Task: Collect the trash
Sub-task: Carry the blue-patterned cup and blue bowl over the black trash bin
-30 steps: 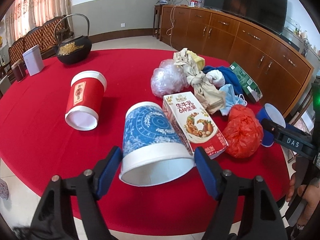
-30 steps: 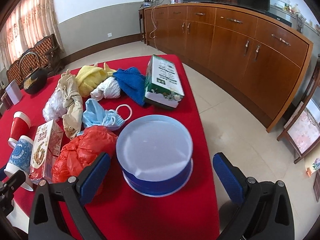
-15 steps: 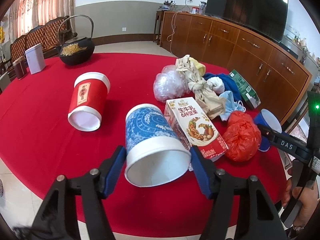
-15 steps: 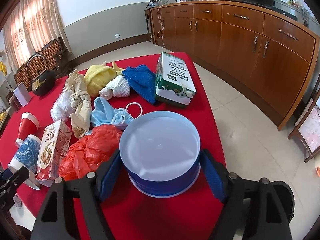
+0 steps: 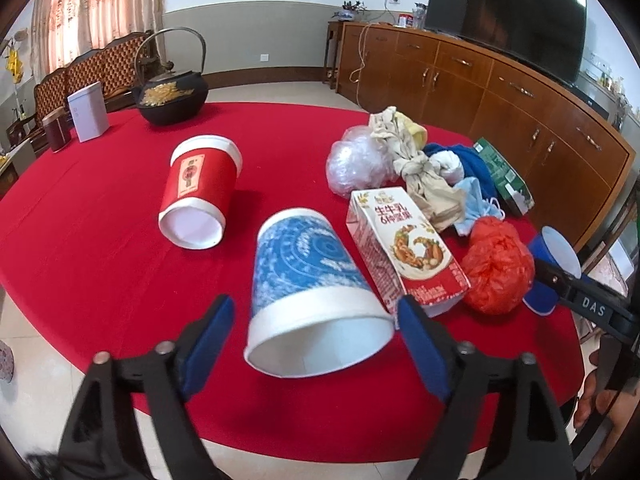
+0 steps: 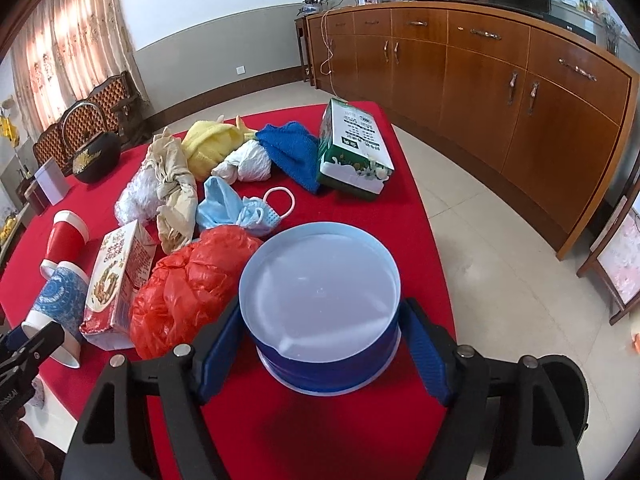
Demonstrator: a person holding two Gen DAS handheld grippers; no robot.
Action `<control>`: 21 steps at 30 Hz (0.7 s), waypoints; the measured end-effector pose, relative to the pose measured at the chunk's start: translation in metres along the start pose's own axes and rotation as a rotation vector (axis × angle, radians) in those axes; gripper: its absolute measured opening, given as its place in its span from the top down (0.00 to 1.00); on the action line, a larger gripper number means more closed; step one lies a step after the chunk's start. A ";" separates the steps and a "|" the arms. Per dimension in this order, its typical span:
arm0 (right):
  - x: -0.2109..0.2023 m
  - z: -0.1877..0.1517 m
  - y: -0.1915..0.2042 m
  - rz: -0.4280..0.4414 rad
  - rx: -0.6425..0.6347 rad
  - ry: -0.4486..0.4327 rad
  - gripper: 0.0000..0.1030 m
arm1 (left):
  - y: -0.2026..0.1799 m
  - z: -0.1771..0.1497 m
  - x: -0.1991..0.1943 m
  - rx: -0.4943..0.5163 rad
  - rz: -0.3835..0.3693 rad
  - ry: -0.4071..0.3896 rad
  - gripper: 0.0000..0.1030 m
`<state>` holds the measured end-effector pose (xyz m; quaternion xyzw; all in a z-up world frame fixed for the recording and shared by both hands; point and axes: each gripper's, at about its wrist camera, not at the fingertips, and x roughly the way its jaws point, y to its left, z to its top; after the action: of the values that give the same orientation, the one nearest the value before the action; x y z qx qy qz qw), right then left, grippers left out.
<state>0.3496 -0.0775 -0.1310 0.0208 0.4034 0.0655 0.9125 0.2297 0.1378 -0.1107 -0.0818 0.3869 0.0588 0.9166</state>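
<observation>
Two handheld grippers work a red-clothed table [image 5: 100, 216] strewn with trash: the right gripper [image 6: 320, 354] pinches an upturned blue cup [image 6: 320, 312] for collection, while the left gripper [image 5: 316, 340], jaws opening, straddles an untouched toppled blue-patterned paper cup [image 5: 308, 288].

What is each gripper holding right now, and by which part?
The right gripper clamps the blue cup by its sides. The left gripper holds nothing; its jaws are opening around the blue patterned cup.
</observation>
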 end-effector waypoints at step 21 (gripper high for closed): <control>-0.020 -0.001 0.002 0.013 0.000 -0.044 0.24 | -0.001 0.003 -0.007 0.006 -0.047 -0.046 0.48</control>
<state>0.3358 -0.0786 -0.1169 0.0246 0.3831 0.0709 0.9206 0.2265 0.1372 -0.1034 -0.0869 0.3639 0.0381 0.9266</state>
